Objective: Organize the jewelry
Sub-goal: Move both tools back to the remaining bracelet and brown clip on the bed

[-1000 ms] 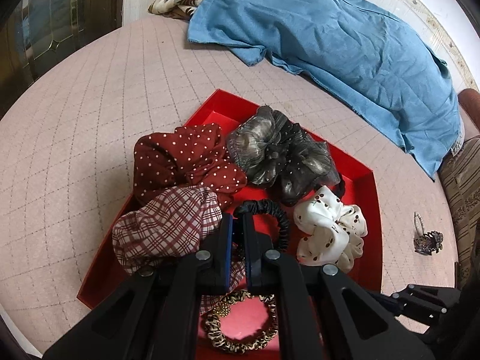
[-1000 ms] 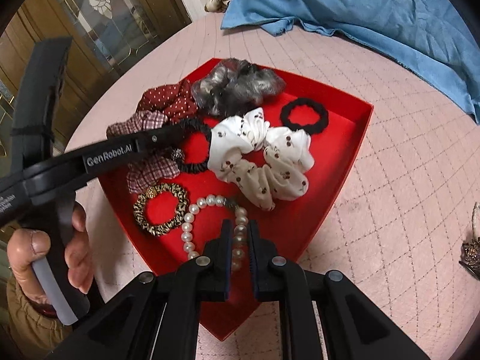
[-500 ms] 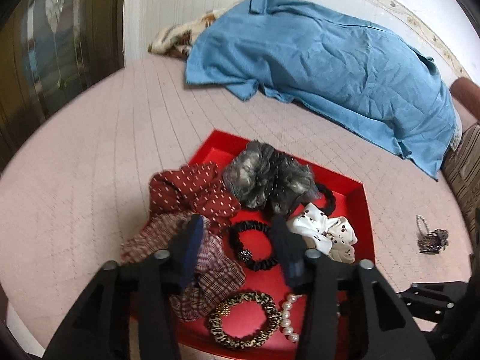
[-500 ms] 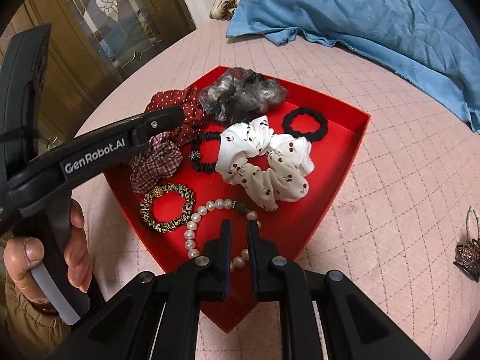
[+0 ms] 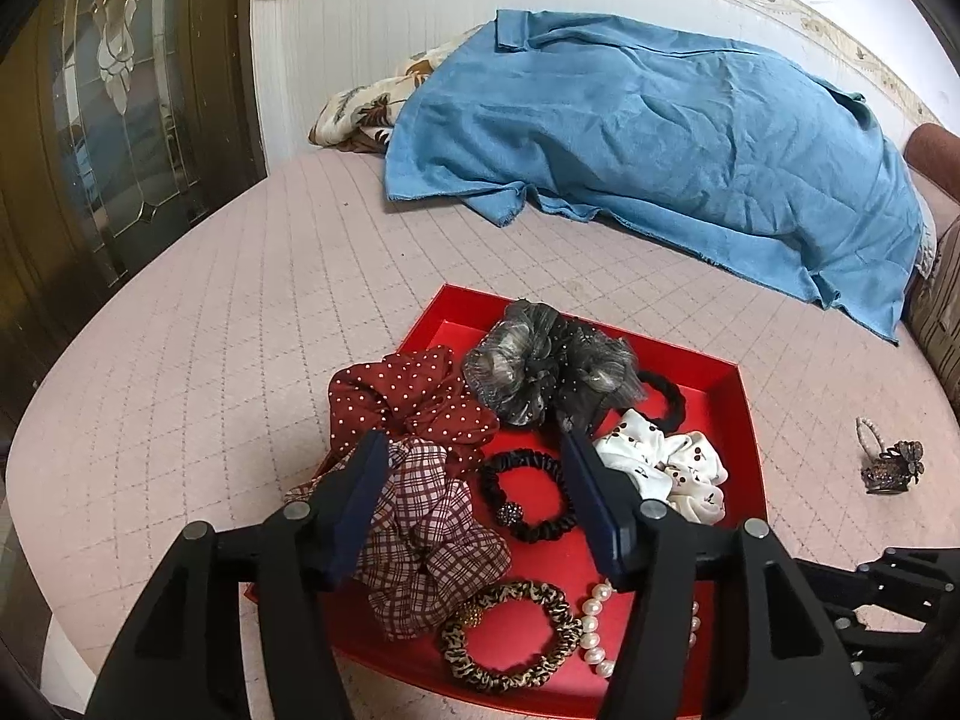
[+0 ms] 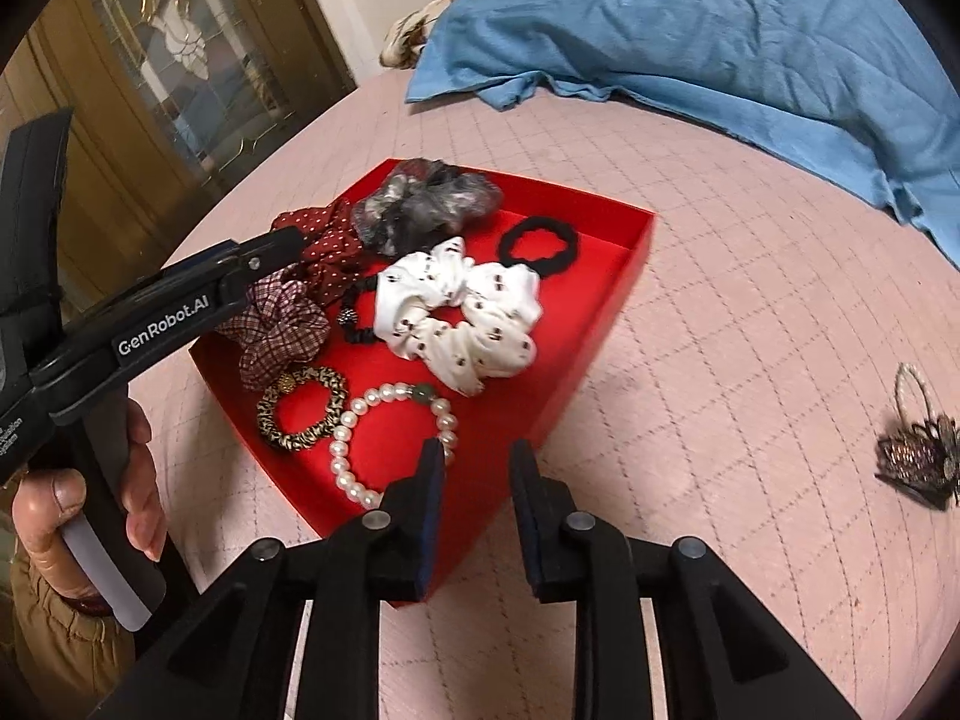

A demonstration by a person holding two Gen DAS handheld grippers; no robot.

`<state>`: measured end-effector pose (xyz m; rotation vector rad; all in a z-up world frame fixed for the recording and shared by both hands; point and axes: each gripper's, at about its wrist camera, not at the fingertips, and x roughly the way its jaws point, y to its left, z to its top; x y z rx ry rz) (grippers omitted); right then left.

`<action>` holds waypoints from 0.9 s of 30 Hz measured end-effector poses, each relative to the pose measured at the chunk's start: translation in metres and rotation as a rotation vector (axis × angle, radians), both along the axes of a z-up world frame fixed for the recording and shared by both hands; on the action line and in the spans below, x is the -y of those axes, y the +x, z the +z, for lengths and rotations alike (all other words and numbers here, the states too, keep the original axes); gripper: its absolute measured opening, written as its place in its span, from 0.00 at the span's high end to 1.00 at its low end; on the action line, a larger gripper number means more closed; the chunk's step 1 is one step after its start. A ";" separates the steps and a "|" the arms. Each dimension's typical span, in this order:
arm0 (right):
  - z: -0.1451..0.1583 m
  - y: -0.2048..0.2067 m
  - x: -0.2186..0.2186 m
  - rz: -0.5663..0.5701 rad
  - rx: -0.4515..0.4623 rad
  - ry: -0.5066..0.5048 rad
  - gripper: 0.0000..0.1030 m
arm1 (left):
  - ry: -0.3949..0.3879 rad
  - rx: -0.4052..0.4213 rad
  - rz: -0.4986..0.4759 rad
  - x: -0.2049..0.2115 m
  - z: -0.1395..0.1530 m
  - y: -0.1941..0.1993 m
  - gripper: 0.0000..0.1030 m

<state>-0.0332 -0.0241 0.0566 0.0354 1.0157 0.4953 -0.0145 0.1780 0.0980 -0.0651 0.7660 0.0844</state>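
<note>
Scrunchies and hair ties fill the red tray (image 5: 741, 414) on the pink quilted bed (image 5: 228, 324). A second ago my left gripper (image 5: 474, 507) was pinched shut over the black beaded hair tie (image 5: 531, 495); now its fingers stand wide apart and the tie lies flat on the tray floor between them, just beside the plaid scrunchie (image 5: 426, 534) and the white cherry-print scrunchie (image 5: 666, 468). I take that as a finished drop: the tie is in the tray and my left side is free.

My right gripper (image 6: 477, 474) was also closed a moment back, low over the pearl bracelet (image 6: 360, 438). It has since opened to a moderate gap and holds nothing; the bracelet rests in the tray's near corner next to the leopard-print hair tie (image 6: 300, 405), its near end hidden behind one finger.

What remains outside the tray is the dark ornate hair clip (image 6: 918, 456) with a small beaded loop beside it, lying on the bed well apart to the right. I judge that to be the next piece to fetch, and my right gripper is the nearer one. The clip looks spiky and irregular, so a grip across its body may slip.
</note>
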 end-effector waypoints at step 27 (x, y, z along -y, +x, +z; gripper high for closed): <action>0.001 -0.077 0.269 -0.500 0.019 0.022 0.69 | 0.109 0.130 -0.122 0.104 0.045 -0.041 0.12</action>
